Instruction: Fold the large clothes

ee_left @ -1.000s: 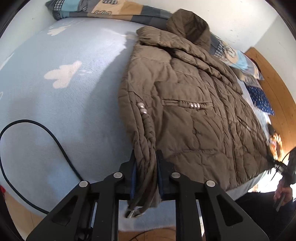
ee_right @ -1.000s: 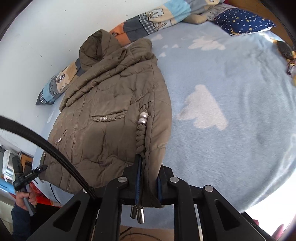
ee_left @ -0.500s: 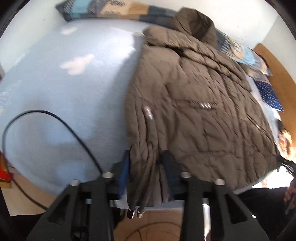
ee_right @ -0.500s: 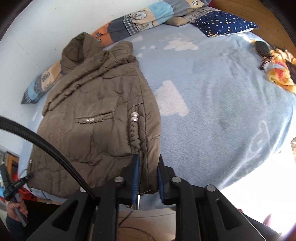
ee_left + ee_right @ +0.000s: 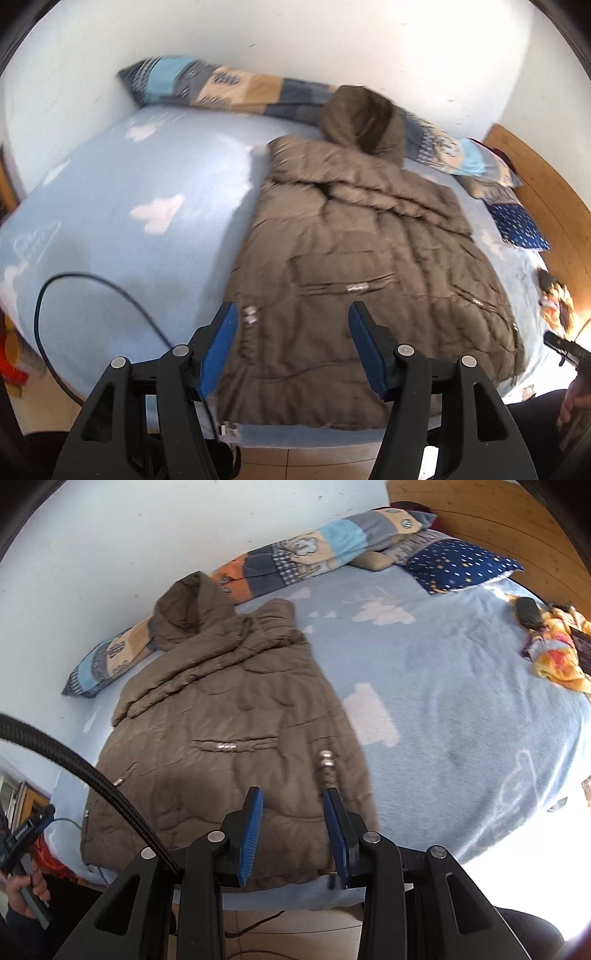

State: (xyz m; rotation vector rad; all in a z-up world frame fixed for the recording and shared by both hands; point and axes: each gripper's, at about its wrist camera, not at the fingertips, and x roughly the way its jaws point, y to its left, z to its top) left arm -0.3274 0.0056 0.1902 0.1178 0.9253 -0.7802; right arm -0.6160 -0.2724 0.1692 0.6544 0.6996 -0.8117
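Jacket (image 5: 362, 295) lay released; I had both tongs, left (image 5: 291, 347) and right (image 5: 291, 830), just opening, empty. Its hem overhanging the bed (image 5: 122, 221) edge risked sliding off.

Brown quilted hooded jacket (image 5: 354, 258) lies flat on the bed, hood toward the wall

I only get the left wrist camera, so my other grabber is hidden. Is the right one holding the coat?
Observer: No. The right gripper has just been opening its jaws; nothing is pinched, and the jacket lies on the bed beneath.
Operator: What's that blurry orange blob far right?
Observer: A crumpled yellow-orange cloth, apart from the jacket.
Operator: Anything beside it?
Observer: A dark brush-like object, right next to it.
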